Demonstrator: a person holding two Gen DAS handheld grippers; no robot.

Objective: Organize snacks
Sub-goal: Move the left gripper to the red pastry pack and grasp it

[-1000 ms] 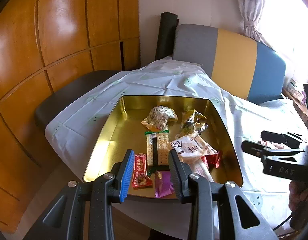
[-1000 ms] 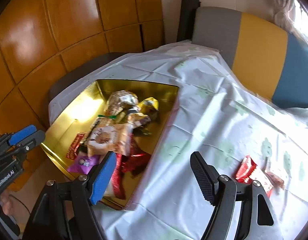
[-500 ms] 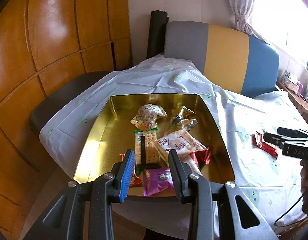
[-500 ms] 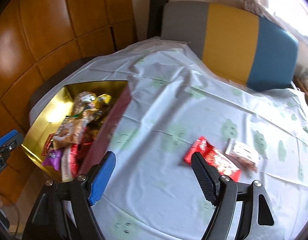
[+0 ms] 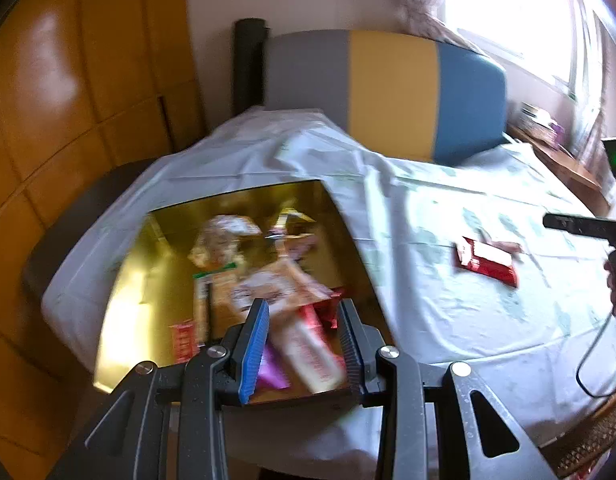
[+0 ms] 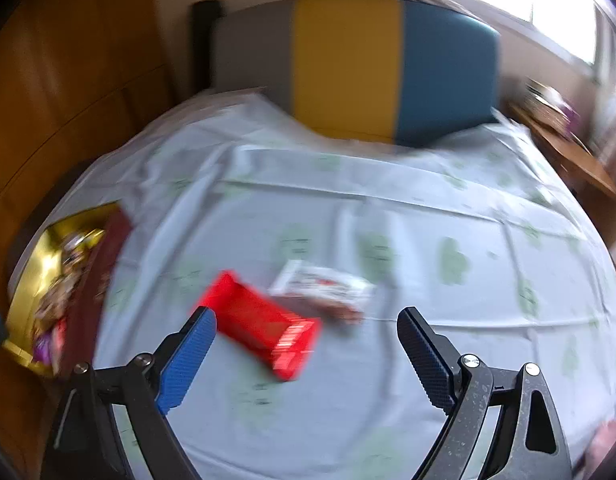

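Note:
A gold tin (image 5: 156, 280) holds several snack packets (image 5: 268, 284) at the table's left; it also shows at the left edge of the right wrist view (image 6: 32, 280). A red snack packet (image 6: 264, 326) and a white one (image 6: 323, 286) lie loose on the white tablecloth (image 6: 387, 380); both show in the left wrist view, red (image 5: 487, 262). My right gripper (image 6: 306, 358) is wide open and empty, just in front of the red packet. My left gripper (image 5: 304, 344) is open and empty, above the tin's near edge.
A grey, yellow and blue chair back (image 5: 387, 88) stands behind the table. Wooden panelling (image 5: 68, 80) fills the left. A wooden shelf (image 6: 567, 152) sits at the right under the window. A black cable (image 5: 591, 356) hangs at the table's right edge.
Both grippers have swung to the right. The right gripper has come nearer the red and white packets, now in front of its fingers. The tin has slid to the left in both views.

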